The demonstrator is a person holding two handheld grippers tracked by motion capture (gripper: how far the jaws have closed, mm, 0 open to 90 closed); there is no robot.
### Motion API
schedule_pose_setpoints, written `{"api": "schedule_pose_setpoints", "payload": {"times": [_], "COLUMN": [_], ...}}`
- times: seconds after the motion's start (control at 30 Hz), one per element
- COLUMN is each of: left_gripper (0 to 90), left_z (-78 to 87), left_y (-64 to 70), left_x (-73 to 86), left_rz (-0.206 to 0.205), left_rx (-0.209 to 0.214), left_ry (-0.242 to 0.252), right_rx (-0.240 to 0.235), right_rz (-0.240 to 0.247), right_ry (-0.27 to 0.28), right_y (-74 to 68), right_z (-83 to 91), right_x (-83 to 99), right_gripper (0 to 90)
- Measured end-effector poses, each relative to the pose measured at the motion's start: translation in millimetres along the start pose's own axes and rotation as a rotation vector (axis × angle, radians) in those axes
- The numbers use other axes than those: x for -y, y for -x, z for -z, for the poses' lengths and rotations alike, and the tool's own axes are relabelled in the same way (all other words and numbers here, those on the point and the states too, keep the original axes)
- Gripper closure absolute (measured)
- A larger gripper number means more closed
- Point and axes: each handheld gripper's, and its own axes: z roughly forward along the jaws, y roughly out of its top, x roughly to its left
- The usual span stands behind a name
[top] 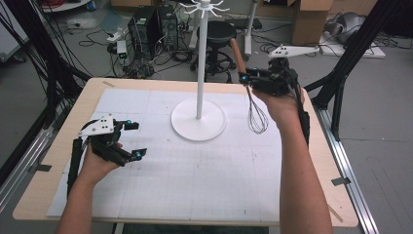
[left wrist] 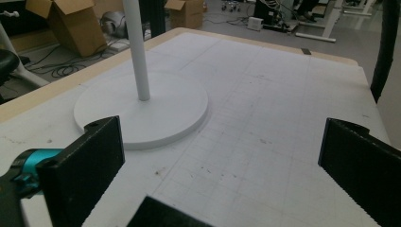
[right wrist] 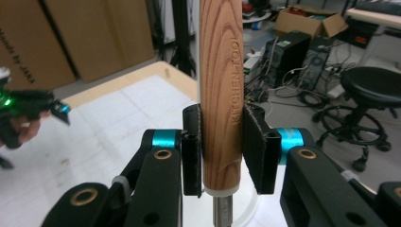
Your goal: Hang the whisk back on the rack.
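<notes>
Your right gripper (top: 242,77) has its jaws pinching the whisk (top: 254,109) low on the wooden handle (right wrist: 221,90), just above the metal neck. The whisk hangs handle-up in the air, wire head down, above the worktop (top: 195,175) and just right of the stand (top: 200,58). The handle top leans toward the pole, below the hooks (top: 204,7).

Your left gripper (top: 130,140) hovers over the left part of the worktop, jaws spread wide with nothing between them, pointed toward the stand base (left wrist: 142,106).

Step in hand, as judged: carrying the whisk up to hang it on the stand. The lift looks done; the hanging is not.

Next move calls for raising the whisk further, since the hooks sit well above the handle top. Whether the handle end has a loop or hole cannot be told here. Keep the grip firm; the wire head may swing. The left gripper could steady the base if the stand rocks.
</notes>
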Motion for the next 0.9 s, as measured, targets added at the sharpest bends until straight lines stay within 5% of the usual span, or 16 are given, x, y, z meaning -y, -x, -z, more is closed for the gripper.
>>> {"api": "schedule_pose_setpoints", "payload": {"times": [0.27,0.7,0.9], "left_gripper": [1.7,1.7,1.7], "left_z": [-0.2,-0.1,-1.2], "left_y": [1.0,1.6,2.3], "left_x": [-1.3,-2.4,-2.3], "left_rz": [-0.003,-0.006,-0.007], "left_rx": [0.004,0.006,0.007], "left_ry": [0.002,0.002,-0.001], "right_rx": [0.03,0.05,0.06], "right_rz": [-0.004,-0.03,-0.004], "right_ry": [0.015,0.027,0.003], "right_y": [5.8,15.8,15.4], "right_z": [3.7,2.6,-2.0], "right_x": [-21.3,-27.7,-35.5], "right_gripper": [71.1,71.1,71.1]}}
